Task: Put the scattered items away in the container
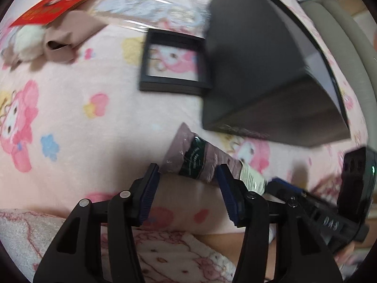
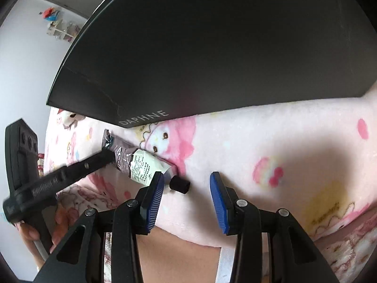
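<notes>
Nearest, the left gripper [image 1: 186, 184] has its claws apart around the tube [image 1: 200, 162] on the pink blanket [image 1: 70, 118], not squeezing it, and the right gripper [image 2: 187, 184] is apart too, with the tube's black cap [image 2: 180, 185] lying between its claws. Farther back sit the black box [image 1: 259, 70], the little black frame [image 1: 174, 61], the plush toy [image 1: 30, 40], the red packet [image 1: 54, 7] and a clear packet [image 1: 146, 9]. It looks like nothing is tidied yet, though I cannot see inside the box.
</notes>
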